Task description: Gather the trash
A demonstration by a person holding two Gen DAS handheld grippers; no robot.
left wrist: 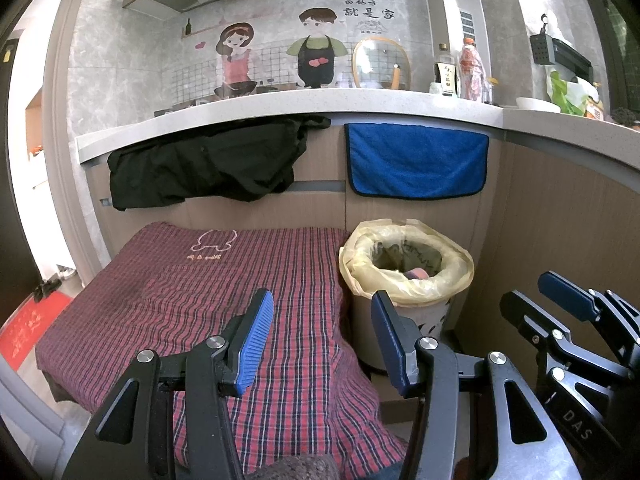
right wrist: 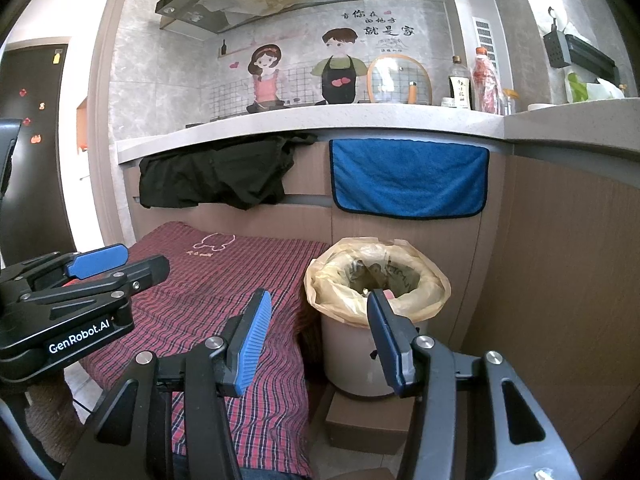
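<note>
A white trash bin lined with a yellowish bag stands on the floor beside a low table under a red plaid cloth. It also shows in the right wrist view, on a brown block. Crumpled dark trash and a pink item lie inside the bin. My left gripper is open and empty, over the cloth's right part, left of the bin. My right gripper is open and empty, just in front of the bin. No loose trash shows on the cloth.
A kitchen counter runs behind, with a black garment and a blue towel hanging from its edge. Bottles and a glass lid stand on it. Wooden cabinet panels close the right side. A red mat lies on the floor left.
</note>
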